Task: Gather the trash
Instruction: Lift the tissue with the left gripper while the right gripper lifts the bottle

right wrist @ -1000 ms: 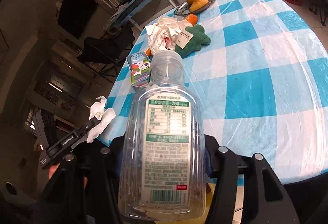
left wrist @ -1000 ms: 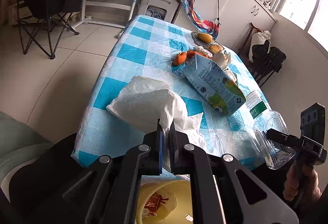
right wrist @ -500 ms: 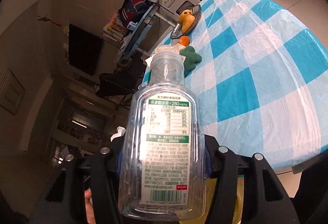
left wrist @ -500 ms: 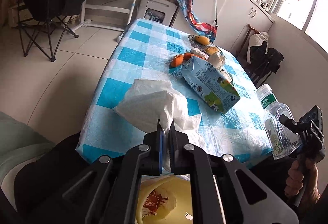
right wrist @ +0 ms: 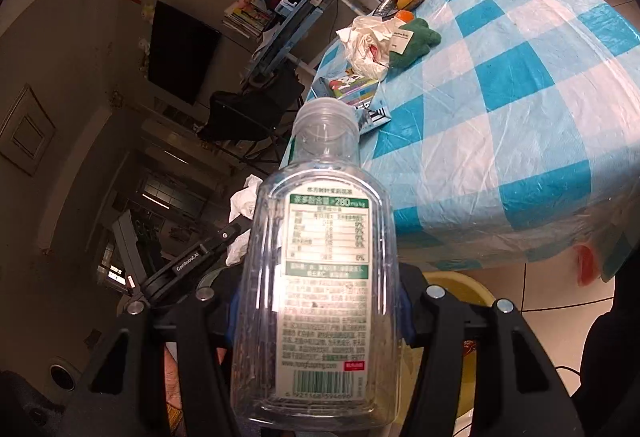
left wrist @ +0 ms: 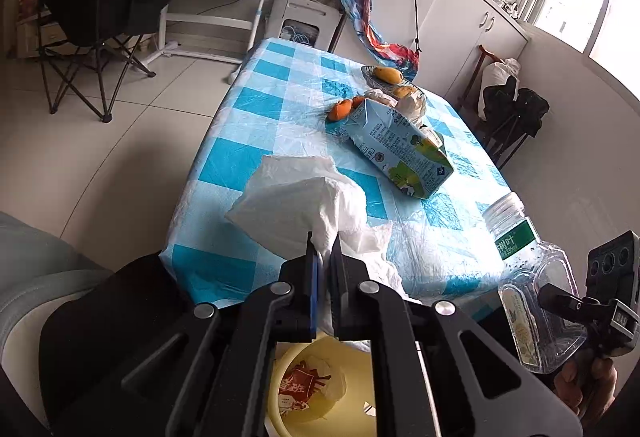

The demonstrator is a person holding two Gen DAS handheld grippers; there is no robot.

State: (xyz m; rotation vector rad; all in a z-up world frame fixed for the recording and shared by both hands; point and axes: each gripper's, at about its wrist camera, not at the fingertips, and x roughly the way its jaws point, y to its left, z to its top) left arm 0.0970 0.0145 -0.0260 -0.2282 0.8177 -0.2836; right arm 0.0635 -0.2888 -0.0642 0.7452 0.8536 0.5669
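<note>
1. The left gripper [left wrist: 323, 257] is clamped tight on a crumpled white tissue [left wrist: 304, 209], held off the near edge of the checked table [left wrist: 256, 109].
2. The right gripper [right wrist: 320, 311] pinches an empty clear plastic bottle [right wrist: 320, 277] by its sides, off the table's near corner.
3. A yellow bin [left wrist: 352, 397] sits on the floor below the table edge, under both grippers.
4. A milk carton [left wrist: 400, 149] lies mid-table; fruit [left wrist: 340, 110] lies beyond it.
</note>
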